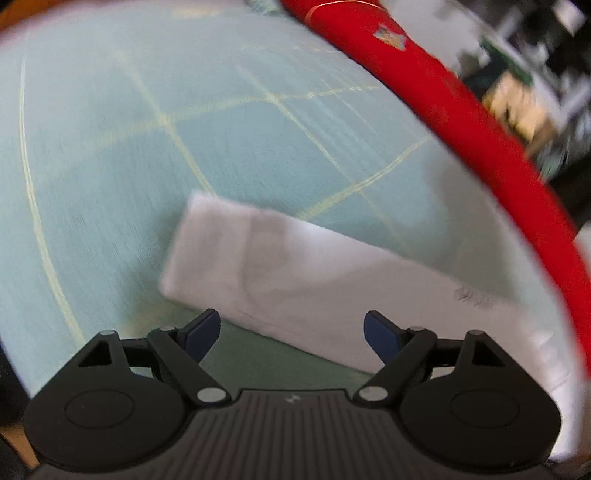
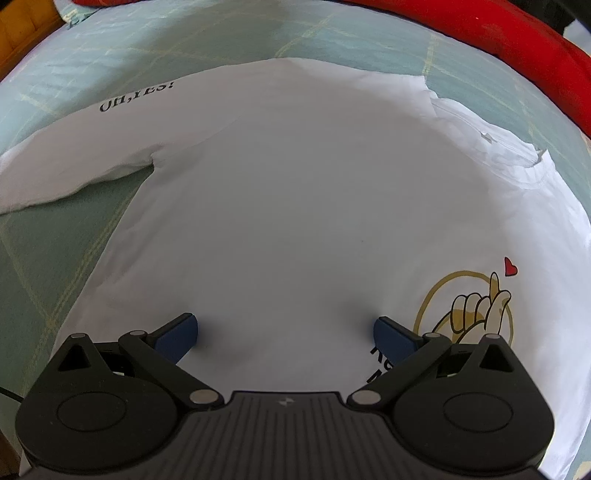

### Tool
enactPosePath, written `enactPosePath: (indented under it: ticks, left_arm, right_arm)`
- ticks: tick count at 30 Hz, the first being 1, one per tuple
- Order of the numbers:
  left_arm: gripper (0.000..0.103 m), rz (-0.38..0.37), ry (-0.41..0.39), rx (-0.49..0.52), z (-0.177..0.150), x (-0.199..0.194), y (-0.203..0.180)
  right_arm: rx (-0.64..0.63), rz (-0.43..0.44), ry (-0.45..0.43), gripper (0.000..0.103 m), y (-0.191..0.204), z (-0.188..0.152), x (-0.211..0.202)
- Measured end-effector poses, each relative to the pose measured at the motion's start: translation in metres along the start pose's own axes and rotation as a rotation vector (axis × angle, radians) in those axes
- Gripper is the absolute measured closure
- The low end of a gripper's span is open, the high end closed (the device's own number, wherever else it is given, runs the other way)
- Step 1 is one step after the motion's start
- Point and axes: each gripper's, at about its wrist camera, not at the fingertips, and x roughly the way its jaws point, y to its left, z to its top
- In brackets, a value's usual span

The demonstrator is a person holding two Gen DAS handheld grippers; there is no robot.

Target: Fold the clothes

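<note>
A white T-shirt (image 2: 295, 206) lies spread flat on a pale green checked bed sheet (image 2: 55, 236). It bears a cartoon hand print with a red heart (image 2: 476, 306) and black lettering (image 2: 135, 98) on its sleeve. My right gripper (image 2: 286, 338) is open, low over the shirt's body, with its blue fingertips (image 2: 177, 334) spread apart on the cloth. In the blurred left wrist view, the shirt's sleeve (image 1: 295, 273) stretches out across the sheet (image 1: 147, 147). My left gripper (image 1: 291, 334) hovers open over the sleeve's near edge, with nothing between its fingers.
A red cloth (image 1: 461, 110) runs along the far side of the bed, also seen in the right wrist view as a red cloth (image 2: 517, 40). Blurred room clutter (image 1: 524, 74) lies beyond it. A wooden edge (image 2: 18, 29) shows at the top left.
</note>
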Motion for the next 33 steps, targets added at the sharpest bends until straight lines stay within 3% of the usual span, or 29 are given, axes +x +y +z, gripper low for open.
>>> enactPosePath:
  ticks: [4,15,28,33]
  left_arm:
    - [0.018,-0.069,0.035,-0.188,-0.005,0.015,0.019]
    - [0.017,-0.237,-0.032,-0.539,-0.011,0.029,0.066]
    - [0.015,-0.329,-0.115,-0.618,-0.011,0.039,0.073]
    - [0.014,-0.295,-0.137,-0.465,-0.020,0.038,0.052]
  right_arm:
    - [-0.003,0.002,0.004,0.000,-0.001,0.001,0.000]
    - [0.000,0.002,-0.007,0.000,0.001,-0.001,0.001]
    - [0.003,0.002,-0.009,0.000,0.002,0.000,0.002]
    - [0.014,-0.006,-0.012,0.000,0.003,-0.001,0.002]
